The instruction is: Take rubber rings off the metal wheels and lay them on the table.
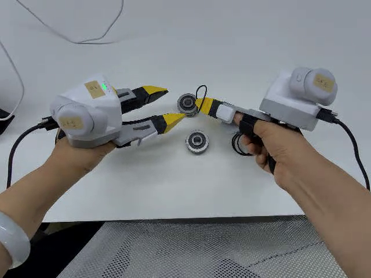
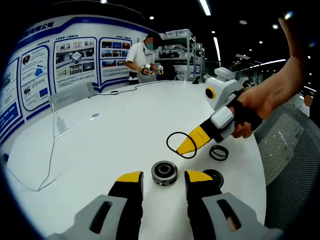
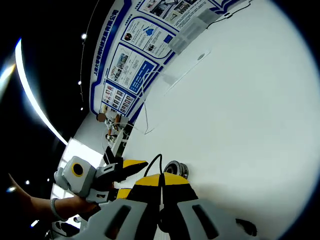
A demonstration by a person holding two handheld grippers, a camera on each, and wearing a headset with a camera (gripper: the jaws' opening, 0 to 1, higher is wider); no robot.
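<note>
On the smooth white surface (image 1: 174, 185), nearest, 1 round metal wheel (image 1: 197, 141) lies flat, silvery with a dark centre. Just right of it, beside the person's right hand (image 1: 278, 145), thin black loose rings (image 1: 239, 145) lie overlapped; their count is unclear. Beyond, a 2nd wheel (image 1: 187, 103) sits between the left gripper (image 1: 163, 104), jaws spread wide and empty, and the right gripper (image 1: 203, 105), jaws pinched closed on 1 thin black rubber ring (image 1: 201, 91).

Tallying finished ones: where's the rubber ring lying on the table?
Head view: the rubber ring lies right of the nearer wheel, beside the person's right hand.
</note>
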